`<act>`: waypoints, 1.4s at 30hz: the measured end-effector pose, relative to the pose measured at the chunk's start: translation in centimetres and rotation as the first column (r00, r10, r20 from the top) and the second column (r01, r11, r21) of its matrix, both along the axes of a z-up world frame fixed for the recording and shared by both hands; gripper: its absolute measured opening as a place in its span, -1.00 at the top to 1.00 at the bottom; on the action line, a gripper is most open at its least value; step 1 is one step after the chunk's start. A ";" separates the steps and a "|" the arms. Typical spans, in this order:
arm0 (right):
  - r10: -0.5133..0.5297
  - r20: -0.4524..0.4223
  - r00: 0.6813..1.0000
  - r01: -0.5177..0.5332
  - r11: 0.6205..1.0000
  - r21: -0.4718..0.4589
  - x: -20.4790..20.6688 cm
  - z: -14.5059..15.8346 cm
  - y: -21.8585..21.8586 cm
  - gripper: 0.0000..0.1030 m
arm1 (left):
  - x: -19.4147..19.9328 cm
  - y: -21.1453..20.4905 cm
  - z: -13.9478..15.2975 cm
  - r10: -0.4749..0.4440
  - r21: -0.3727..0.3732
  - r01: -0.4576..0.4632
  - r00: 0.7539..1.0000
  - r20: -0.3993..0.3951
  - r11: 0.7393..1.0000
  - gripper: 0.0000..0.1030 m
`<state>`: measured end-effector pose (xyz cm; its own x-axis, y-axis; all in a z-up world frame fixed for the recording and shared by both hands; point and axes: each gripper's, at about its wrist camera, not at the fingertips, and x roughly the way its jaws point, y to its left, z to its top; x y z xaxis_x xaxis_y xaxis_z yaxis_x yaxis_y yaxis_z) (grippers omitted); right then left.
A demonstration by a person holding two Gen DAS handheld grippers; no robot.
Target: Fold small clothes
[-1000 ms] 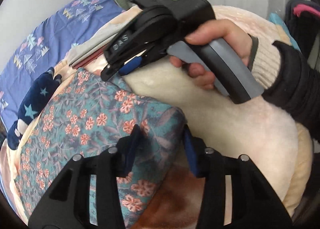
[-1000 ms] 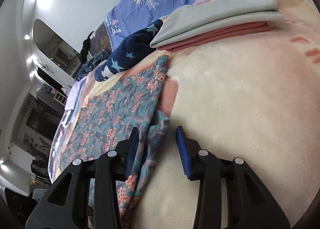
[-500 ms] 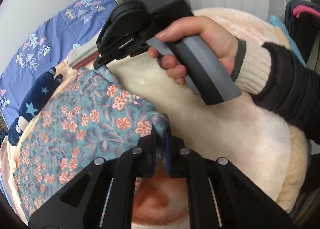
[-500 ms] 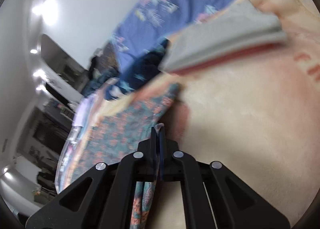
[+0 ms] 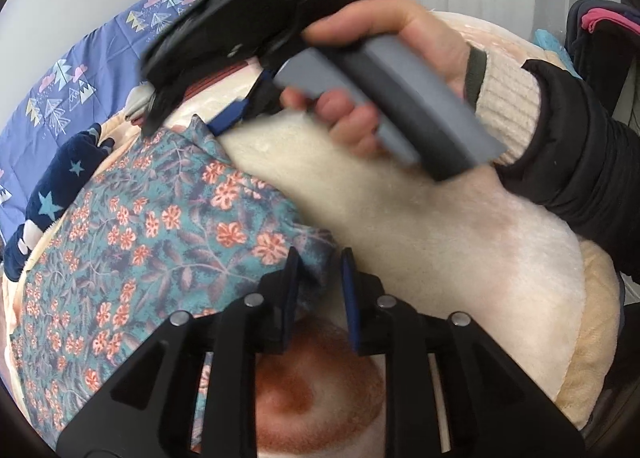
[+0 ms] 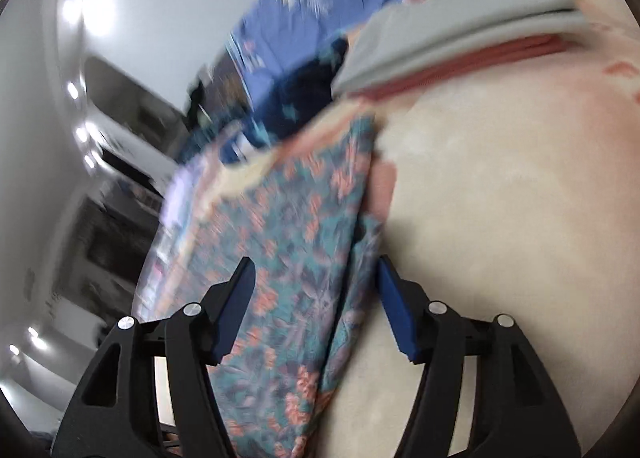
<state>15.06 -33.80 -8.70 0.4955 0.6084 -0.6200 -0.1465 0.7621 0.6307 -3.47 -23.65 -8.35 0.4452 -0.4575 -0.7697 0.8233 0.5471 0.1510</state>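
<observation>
A teal garment with orange flowers (image 5: 132, 242) lies folded on a cream plush blanket (image 5: 440, 242). My left gripper (image 5: 318, 278) is open, its jaws astride the garment's near right corner. My right gripper (image 6: 316, 294) is open wide over the garment's far edge (image 6: 296, 242); in the left wrist view it (image 5: 192, 126) hovers at the garment's far corner, held by a hand.
A folded stack of grey and pink clothes (image 6: 460, 42) lies beyond the garment. A navy star-patterned cloth (image 5: 60, 186) and a blue patterned sheet (image 5: 80, 70) lie to the left. A dark bag (image 5: 600, 30) stands at the right.
Both grippers closed on the garment's right edge half a second ago and have now opened, letting go of it. The right gripper has lifted slightly.
</observation>
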 end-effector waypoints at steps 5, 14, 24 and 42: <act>-0.036 0.070 0.997 0.038 0.999 -0.027 0.1 2.3 0.4 0.91 | 0.2 0.4 0.2 -0.023 -0.024 0.023 1.000 -0.008 0.999 0.78; -0.147 0.017 0.989 0.147 0.989 -0.028 -0.2 0.5 -2.5 0.81 | -0.1 0.2 -0.8 -0.040 -0.001 0.040 0.999 -0.007 0.999 0.76; 0.131 0.111 0.985 -0.085 0.935 -0.345 -9.3 -0.1 2.9 0.63 | -0.4 6.2 2.4 0.121 -0.107 -0.123 0.992 -0.019 0.987 0.29; 0.589 0.222 0.777 -0.370 0.713 -0.596 -15.9 6.2 26.9 0.23 | -1.9 41.5 4.2 0.726 -0.302 -0.740 0.664 -0.179 0.601 0.18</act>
<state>-0.83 -6.89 -2.45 0.4759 0.4893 -0.7308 -0.7170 0.6971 -0.0002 -5.38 17.84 -4.19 0.7197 -0.2084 -0.6623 0.1250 0.9772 -0.1717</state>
